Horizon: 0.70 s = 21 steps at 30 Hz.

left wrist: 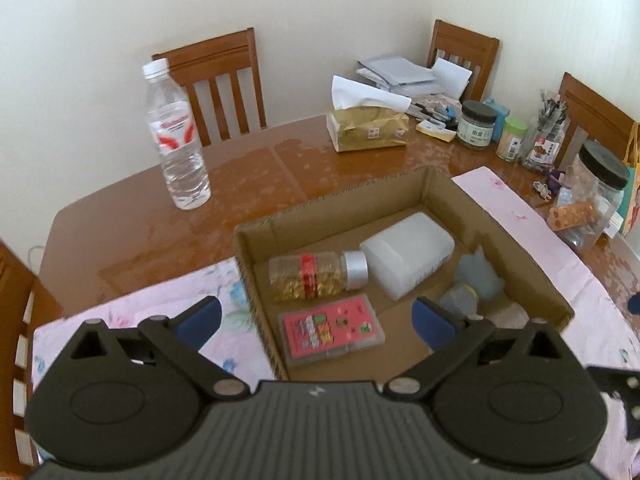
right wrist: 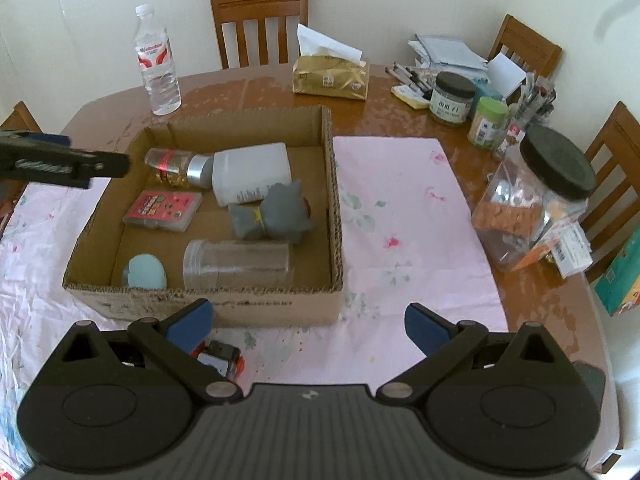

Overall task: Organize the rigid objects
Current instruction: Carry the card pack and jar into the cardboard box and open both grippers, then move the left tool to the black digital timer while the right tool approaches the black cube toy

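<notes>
Nearest your right camera, the right gripper (right wrist: 306,322) hangs with its blue pads spread wide and nothing between them. Just under its left finger, at about seven o'clock in that view, lies a small toy vehicle (right wrist: 218,358) on the pink cloth (right wrist: 400,208), outside the box and half hidden by the finger. It shows a grey block, a white face and red-orange edges; its full shape and long axis cannot be told.

That is the relation your next move turns on, as I judge it: the toy is the one loose piece near the cardboard box (right wrist: 256,306), it sits just beside the box's near wall, and your right gripper is much the nearer tool. You would likely need to shift left and down to bring the pads around it.

Your left gripper (left wrist: 316,320) is also spread open and empty, hovering over the near edge of the box from the nine o'clock side.

Inside the box, seen from the right camera: a silver-capped bottle (right wrist: 176,164) with gold contents on its side at eleven o'clock, a white container (right wrist: 252,176) touching its cap, a red card case (right wrist: 162,210), a grey figure (right wrist: 276,216) at centre, a clear jar (right wrist: 236,266) lying crosswise, and a pale blue oval piece (right wrist: 145,272) in the near left corner.
</notes>
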Each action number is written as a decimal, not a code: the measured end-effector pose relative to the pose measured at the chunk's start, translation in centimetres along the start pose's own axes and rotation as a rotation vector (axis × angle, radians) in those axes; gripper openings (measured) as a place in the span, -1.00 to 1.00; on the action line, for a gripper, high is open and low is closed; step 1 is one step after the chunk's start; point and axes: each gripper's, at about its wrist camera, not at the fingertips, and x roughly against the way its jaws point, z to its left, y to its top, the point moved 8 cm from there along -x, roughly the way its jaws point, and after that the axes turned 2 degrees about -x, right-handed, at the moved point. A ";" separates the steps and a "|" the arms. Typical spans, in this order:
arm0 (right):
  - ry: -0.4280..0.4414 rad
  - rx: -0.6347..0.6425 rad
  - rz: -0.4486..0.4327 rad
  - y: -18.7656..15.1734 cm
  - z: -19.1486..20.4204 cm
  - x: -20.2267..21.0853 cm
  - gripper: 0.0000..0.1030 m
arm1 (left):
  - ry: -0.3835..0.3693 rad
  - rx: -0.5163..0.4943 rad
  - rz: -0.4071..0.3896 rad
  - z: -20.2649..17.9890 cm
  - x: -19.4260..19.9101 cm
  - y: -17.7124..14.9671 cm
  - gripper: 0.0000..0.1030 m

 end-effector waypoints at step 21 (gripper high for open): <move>0.053 -0.062 0.093 -5.9 -0.2 -1.8 1.00 | 0.036 0.140 0.104 -2.2 3.0 -14.1 0.98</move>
